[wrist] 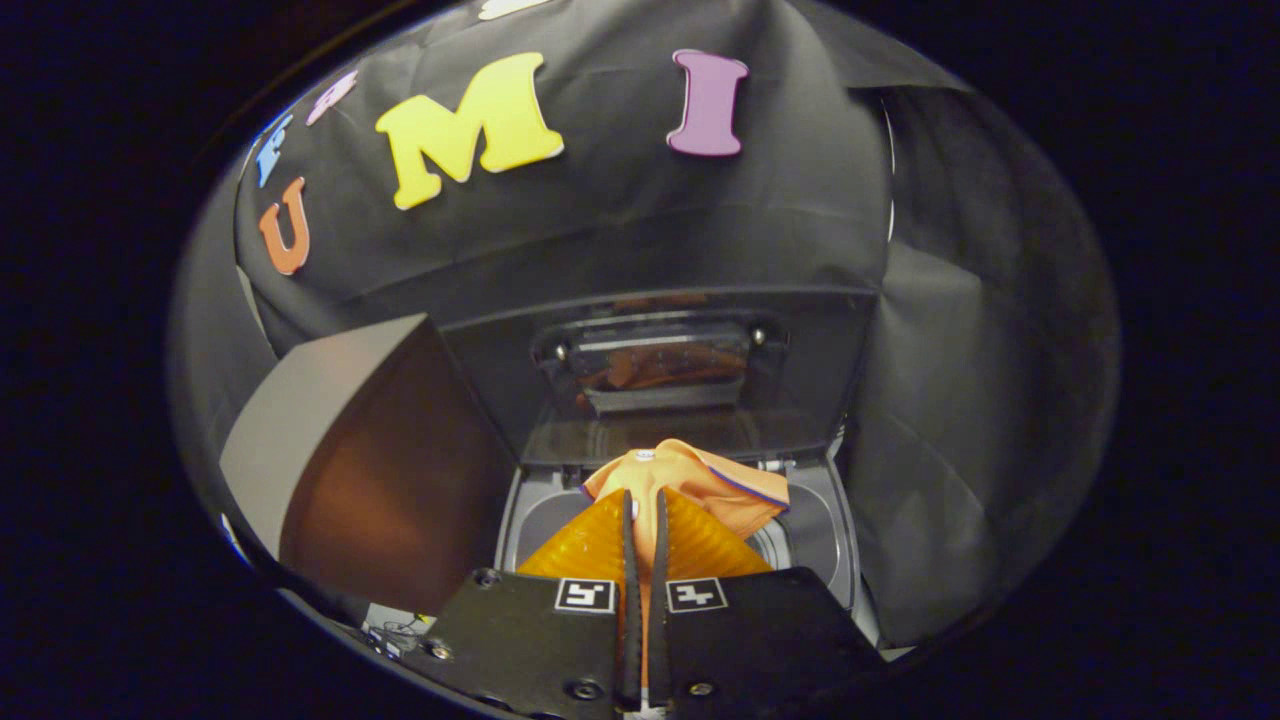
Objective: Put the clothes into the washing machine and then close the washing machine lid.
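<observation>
Between the two amber fingers (643,520), an orange garment with a thin dark trim line (690,485) is pinched: the fingers are drawn nearly together with only a narrow strip of cloth in the gap, clenched on the fabric from both sides. The garment bunches up just beyond the fingertips and spills a little to the right, hanging over the open mouth of a top-loading washing machine (820,520), whose grey rim shows on either side of the fingers. Behind the opening, the washing machine lid (660,360) stands raised, a dark panel with a clear window that mirrors a faint orange reflection of the garment. To the left of the machine, a large tan and brown slab-like surface (370,470) leans close by. Black cloth walls enclose everything beyond.
</observation>
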